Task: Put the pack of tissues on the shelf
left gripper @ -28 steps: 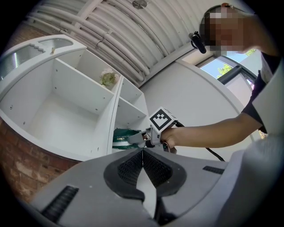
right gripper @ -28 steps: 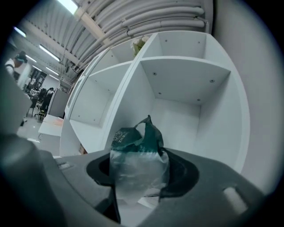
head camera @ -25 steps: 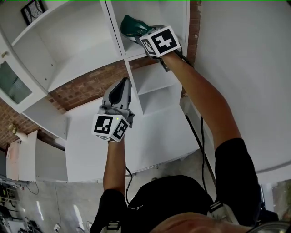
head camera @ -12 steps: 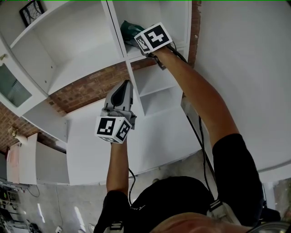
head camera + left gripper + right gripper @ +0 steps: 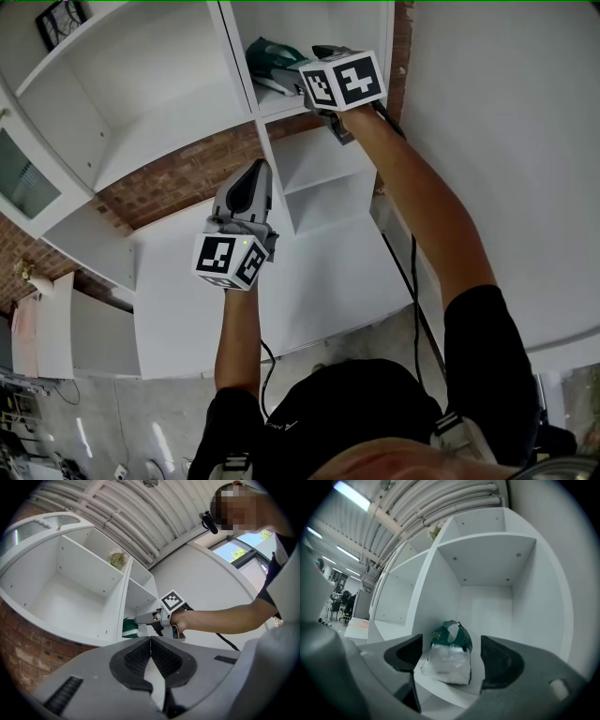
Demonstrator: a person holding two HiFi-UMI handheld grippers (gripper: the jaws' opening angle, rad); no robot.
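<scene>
Hovering at the left, the left gripper (image 5: 255, 171) has its mesh-textured grey fingers pressed together on nothing. Further right, the right gripper's (image 5: 452, 653) broad dark fingers are opening. The pack of tissues (image 5: 273, 57) sits between them, untouched by either pad — a soft, crinkled plastic bundle, green on top and pale below — resting near the front edge of the smooth white boxy shelf (image 5: 490, 613).

Glossy plastic wrap on tissue pack (image 5: 449, 656); matt wht shelf (image 5: 487, 604); rough brick (image 5: 178, 178)
</scene>
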